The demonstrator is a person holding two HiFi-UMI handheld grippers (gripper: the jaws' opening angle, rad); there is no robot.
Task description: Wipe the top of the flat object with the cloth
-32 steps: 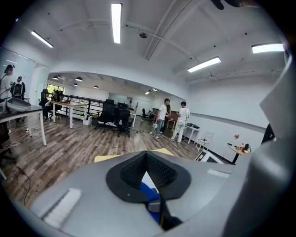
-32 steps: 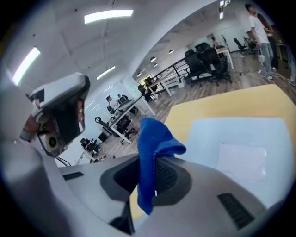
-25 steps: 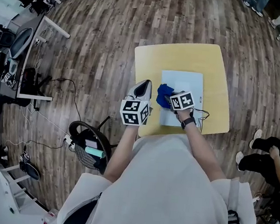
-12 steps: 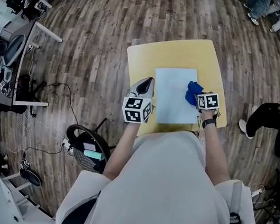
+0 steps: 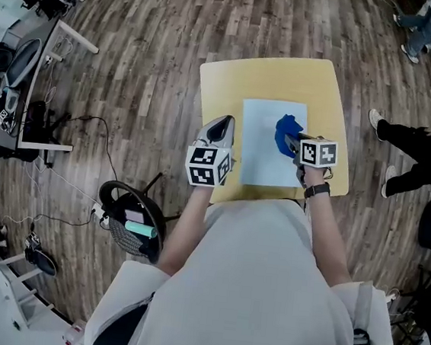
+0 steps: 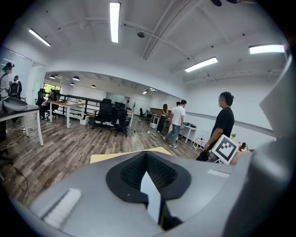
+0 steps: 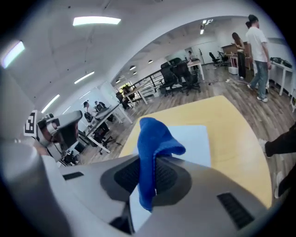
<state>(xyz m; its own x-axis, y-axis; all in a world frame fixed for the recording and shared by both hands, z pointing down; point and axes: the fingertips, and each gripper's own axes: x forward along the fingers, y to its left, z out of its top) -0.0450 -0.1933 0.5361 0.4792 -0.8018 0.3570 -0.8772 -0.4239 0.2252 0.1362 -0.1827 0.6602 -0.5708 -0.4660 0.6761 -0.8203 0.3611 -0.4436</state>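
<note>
Head view, looking steeply down on a yellow table [image 5: 233,78] on a wood-plank floor [image 5: 153,39]. The flat object [image 5: 257,157], a pale blue rectangular sheet, lies on the table, inside its edges and toward the side nearest the person.

The right gripper [image 5: 290,142] is clenched on the cloth [image 5: 285,129], a blue rag. In the right gripper view the rag runs up between the two jaws and folds over above their tips. In the head view the bunched cloth lies over the right part of the flat object, short of the table's right edge. Whether it presses on the sheet cannot be told.

The left gripper [image 5: 221,129] is over the table's left edge, just beside the left edge of the flat object. In the left gripper view its jaws are drawn together with nothing between them, and it points level across the room rather than down at the table.

A standing person [image 5: 420,155] is on the floor to the right of the table. A desk [image 5: 46,73] stands well to the left of the table.
</note>
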